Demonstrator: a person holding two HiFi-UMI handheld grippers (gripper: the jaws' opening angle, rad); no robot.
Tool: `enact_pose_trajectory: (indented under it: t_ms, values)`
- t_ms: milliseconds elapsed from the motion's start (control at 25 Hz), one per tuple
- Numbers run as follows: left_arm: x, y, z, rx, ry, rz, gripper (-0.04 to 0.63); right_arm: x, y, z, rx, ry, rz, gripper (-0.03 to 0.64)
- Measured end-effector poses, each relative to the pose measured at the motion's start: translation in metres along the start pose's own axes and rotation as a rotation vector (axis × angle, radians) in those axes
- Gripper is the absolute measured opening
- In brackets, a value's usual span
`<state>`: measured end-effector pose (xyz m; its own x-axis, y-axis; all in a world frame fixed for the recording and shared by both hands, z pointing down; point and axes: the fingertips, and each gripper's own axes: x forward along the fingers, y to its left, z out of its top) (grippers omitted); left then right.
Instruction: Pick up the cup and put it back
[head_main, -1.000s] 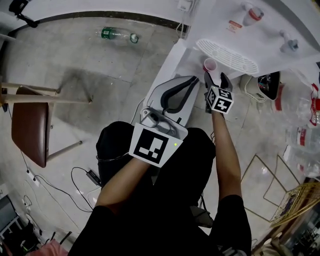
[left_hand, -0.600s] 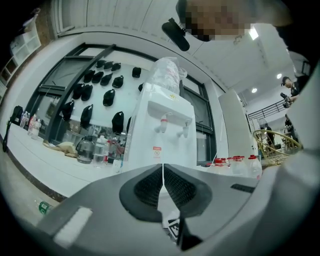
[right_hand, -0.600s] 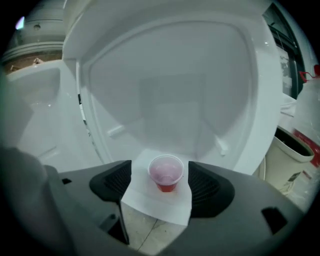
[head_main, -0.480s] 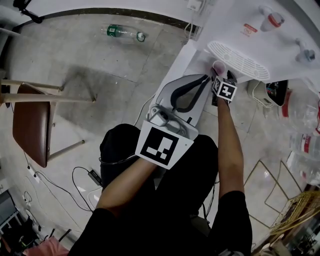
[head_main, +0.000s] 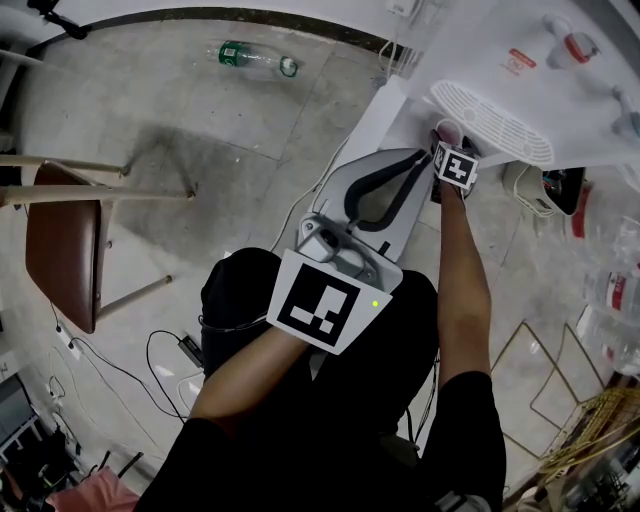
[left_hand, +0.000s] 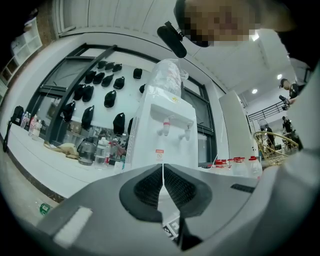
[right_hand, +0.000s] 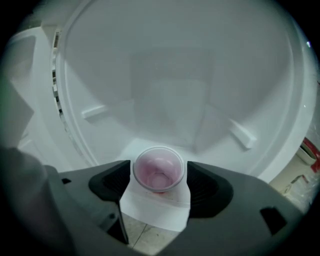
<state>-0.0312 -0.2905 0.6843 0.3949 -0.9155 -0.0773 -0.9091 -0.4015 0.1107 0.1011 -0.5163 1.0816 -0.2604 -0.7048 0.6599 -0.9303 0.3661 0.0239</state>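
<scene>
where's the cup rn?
Right gripper view, centre: the cup stands on the dispenser ledge, between the right gripper's opening jaws. In the head view it's upper right, beside the drip grille.

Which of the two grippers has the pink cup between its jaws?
The right gripper: the pink cup stands between its jaws, which are opening. The left gripper has its jaws together, with nothing between them.

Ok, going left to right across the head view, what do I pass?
You pass the brown chair → green bottle lying on the floor → pink cup → red-handled tap.
</scene>
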Motion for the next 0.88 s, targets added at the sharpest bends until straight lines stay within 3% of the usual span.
enact_pose_trajectory:
  t_ms: [480, 880]
  values:
    - [-0.002, -0.001, 0.000, 0.006, -0.005, -0.016, 0.012, -0.001, 0.006, -0.014, -0.019, 0.058, 0.002, 0.313]
    - [0.008, -0.003, -0.005, 0.013, -0.012, -0.031, 0.012, -0.050, 0.013, -0.001, -0.026, 0.022, 0.056, 0.310]
